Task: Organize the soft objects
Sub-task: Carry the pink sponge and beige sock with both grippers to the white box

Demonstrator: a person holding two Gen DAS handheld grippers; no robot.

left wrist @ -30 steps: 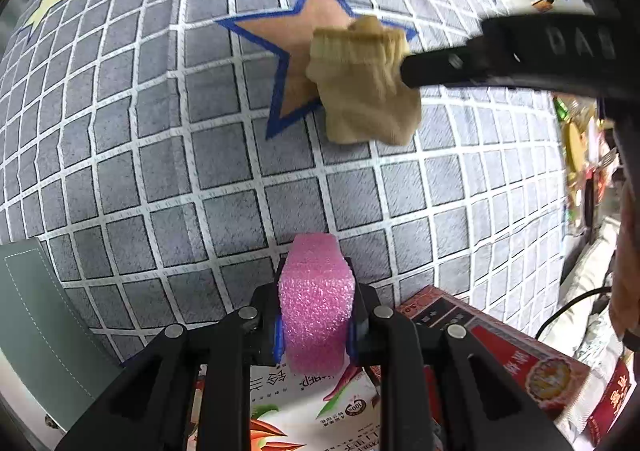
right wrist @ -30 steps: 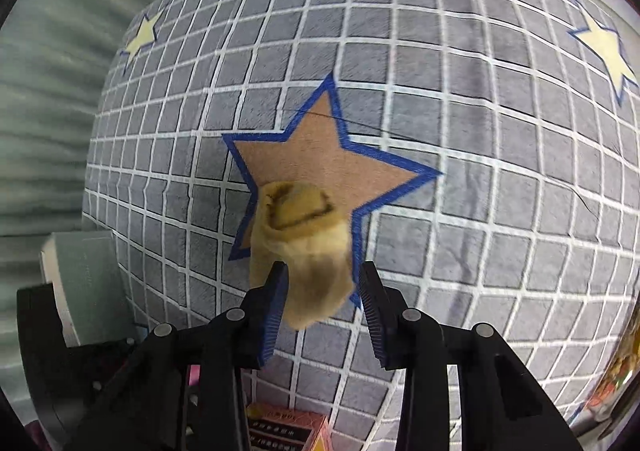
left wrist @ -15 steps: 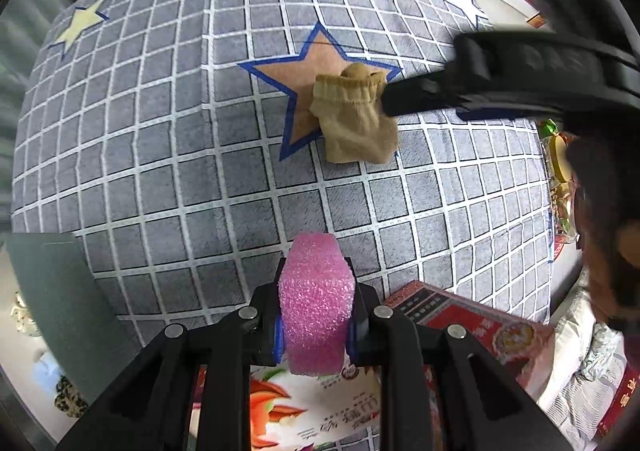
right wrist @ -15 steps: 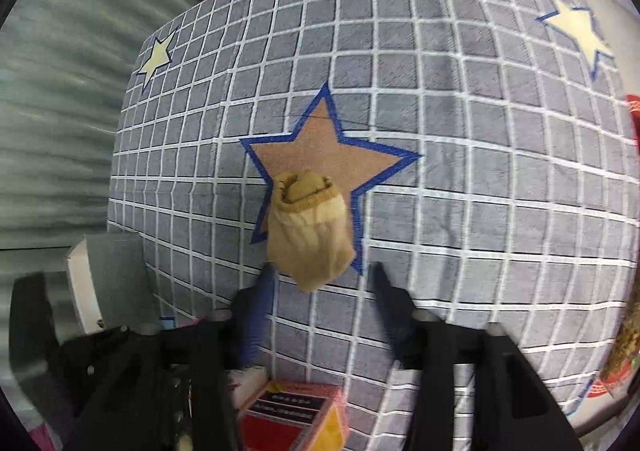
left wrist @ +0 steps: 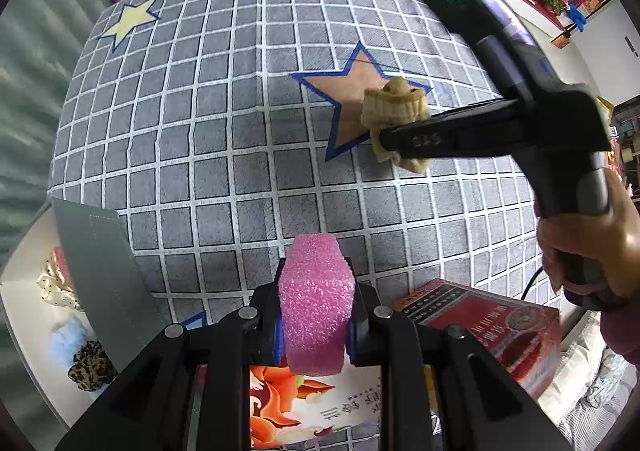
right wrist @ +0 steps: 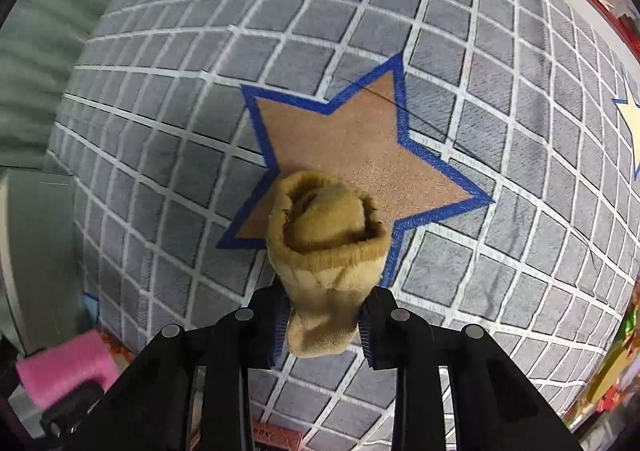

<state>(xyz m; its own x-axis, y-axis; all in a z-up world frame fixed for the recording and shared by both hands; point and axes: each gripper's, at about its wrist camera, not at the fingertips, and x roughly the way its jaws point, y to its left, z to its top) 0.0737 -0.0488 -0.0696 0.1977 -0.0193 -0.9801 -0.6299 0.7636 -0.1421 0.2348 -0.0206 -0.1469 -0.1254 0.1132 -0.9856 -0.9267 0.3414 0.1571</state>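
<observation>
The cloth (left wrist: 224,155) over the tabletop was grey, crossed by white lines into a grid of squares. On it sat a tan star (right wrist: 352,155) with a blue outline, and a pale yellow star (left wrist: 130,21), also outlined in blue. The sock (right wrist: 324,251) was a mustard tan, a shade darker inside its cuff. The foam block (left wrist: 316,303) was bright pink with a speckled, glittery surface. Both grippers were black, with blue pads (right wrist: 362,325) on the jaws. A box (left wrist: 500,327) was red with gold print. In a white bin (left wrist: 24,315) lay a leopard-print scrunchie (left wrist: 90,367), a pale blue one and a cream one with dark dots.
</observation>
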